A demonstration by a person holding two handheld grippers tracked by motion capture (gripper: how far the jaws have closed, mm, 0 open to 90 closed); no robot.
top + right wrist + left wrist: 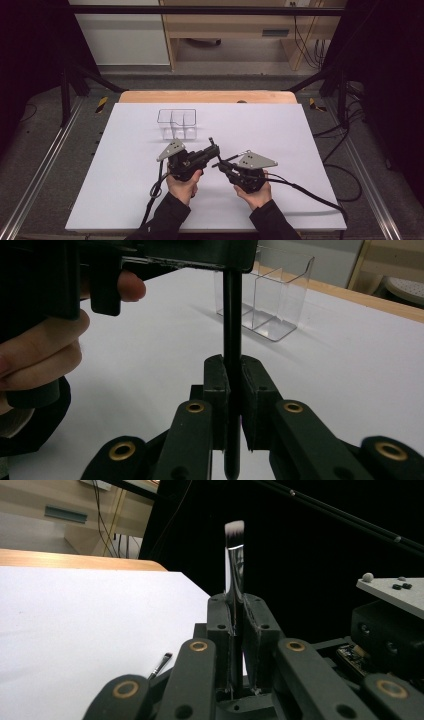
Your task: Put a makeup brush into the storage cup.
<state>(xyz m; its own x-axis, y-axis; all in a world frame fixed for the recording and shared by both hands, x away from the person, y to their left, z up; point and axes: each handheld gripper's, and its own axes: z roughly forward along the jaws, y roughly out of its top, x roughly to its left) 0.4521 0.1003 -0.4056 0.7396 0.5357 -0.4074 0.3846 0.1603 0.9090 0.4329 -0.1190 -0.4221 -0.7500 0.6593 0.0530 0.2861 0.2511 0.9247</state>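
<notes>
Both the left gripper (235,612) and right gripper (234,372) clamp one black-handled, silver-ferruled makeup brush (235,565) short of the clear acrylic divided organizer (177,123); uneven pulling could twist it loose.

Open tabletop, one obstacle ahead

A clear divided organizer (177,123) stood beyond the two grippers; the white table (280,135) to its right and left lay bare and passable.

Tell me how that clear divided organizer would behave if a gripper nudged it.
The clear divided organizer is thin transparent plastic, so probably light; it would likely slide on the smooth white table. Its tall back wall suggests a high push might tip it.
</notes>
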